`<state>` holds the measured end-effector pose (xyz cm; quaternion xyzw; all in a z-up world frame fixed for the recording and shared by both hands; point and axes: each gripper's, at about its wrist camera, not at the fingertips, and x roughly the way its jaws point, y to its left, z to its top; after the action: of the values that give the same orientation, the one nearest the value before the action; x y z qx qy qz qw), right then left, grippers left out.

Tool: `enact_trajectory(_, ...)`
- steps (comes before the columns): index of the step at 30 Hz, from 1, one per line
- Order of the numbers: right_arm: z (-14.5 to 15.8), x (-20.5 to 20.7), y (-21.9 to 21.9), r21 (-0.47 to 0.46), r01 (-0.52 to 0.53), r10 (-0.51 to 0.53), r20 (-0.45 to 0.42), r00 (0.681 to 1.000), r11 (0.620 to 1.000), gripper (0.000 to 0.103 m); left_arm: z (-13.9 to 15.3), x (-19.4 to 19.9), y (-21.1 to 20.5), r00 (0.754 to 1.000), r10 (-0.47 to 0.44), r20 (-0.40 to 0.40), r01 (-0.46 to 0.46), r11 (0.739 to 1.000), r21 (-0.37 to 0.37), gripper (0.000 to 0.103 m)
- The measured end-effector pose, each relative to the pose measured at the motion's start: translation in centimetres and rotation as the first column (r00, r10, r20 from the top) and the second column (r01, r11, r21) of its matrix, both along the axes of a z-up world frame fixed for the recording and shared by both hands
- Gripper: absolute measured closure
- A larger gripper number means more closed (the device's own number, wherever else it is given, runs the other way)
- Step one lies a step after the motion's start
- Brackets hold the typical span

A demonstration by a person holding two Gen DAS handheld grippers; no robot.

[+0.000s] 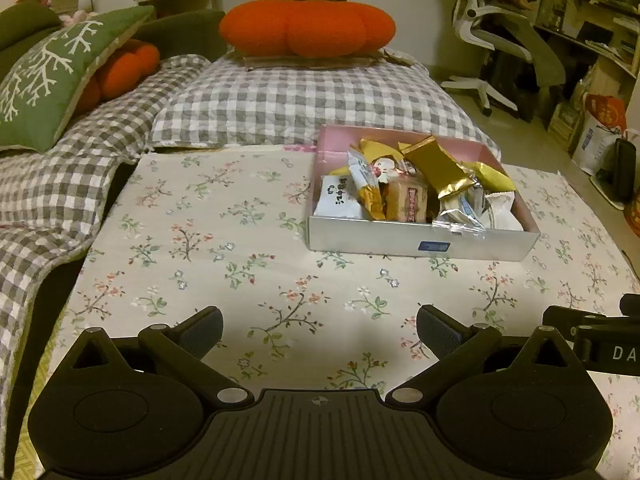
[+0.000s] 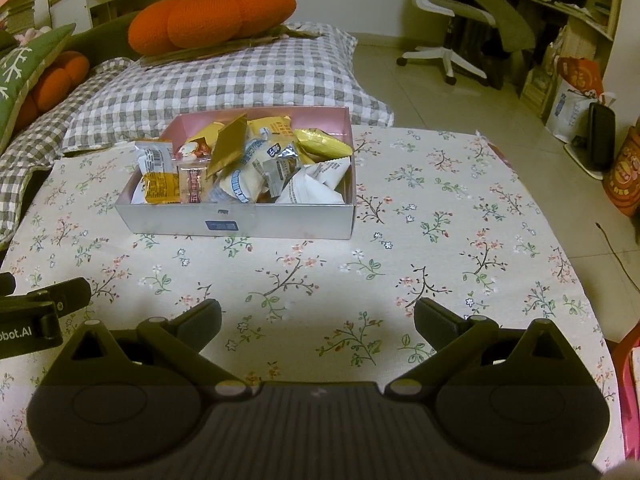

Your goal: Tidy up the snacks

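Note:
A shallow silver box (image 1: 416, 240) with a pink inside stands on the floral tablecloth, heaped with wrapped snacks (image 1: 416, 184): gold, yellow, white and orange packets. The right wrist view shows the same box (image 2: 280, 220) and its snacks (image 2: 248, 160), a gold packet sticking up. My left gripper (image 1: 320, 330) hovers low over the cloth, well short of the box, open and empty. My right gripper (image 2: 318, 320) sits beside it, also open with nothing between its fingers. Each gripper's body shows at the edge of the other's view.
The floral table (image 2: 440, 240) meets a checked quilt (image 1: 280, 96) behind it, with an orange pumpkin cushion (image 1: 308, 28) and a green pillow (image 1: 48, 80). A white office chair (image 2: 448, 20), shelves and bags (image 2: 576, 96) stand on the tiled floor to the right.

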<state>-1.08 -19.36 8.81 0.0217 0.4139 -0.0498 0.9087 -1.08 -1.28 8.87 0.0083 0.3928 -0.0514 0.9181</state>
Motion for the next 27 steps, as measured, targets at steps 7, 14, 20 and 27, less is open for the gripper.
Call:
enact_trajectory(7, -0.01, 0.00, 0.01, -0.001, 0.000, 0.000, 0.000, 1.000, 1.000, 0.000, -0.07, -0.12, -0.10, 1.000, -0.003, 0.004, 0.003, 1.000, -0.001, 0.000)
enact_trajectory(14, -0.03, 0.02, 0.02, -0.001, -0.001, 0.001, 0.000, 1.000, 1.000, 0.000, -0.03, -0.21, -0.18, 1.000, -0.013, 0.007, 0.013, 1.000, -0.004, 0.000)
enact_trajectory(20, -0.11, 0.03, 0.02, -0.002, -0.003, 0.003, 0.001, 1.000, 1.000, 0.000, -0.02, -0.27, -0.22, 1.000, -0.017, 0.008, 0.017, 1.000, -0.004, 0.000)
enact_trajectory(27, -0.22, -0.01, 0.13, -0.006, -0.006, 0.006, -0.001, 1.000, 1.000, 0.000, -0.03, -0.29, -0.19, 1.000, -0.015, 0.003, 0.015, 1.000, -0.012, 0.000)
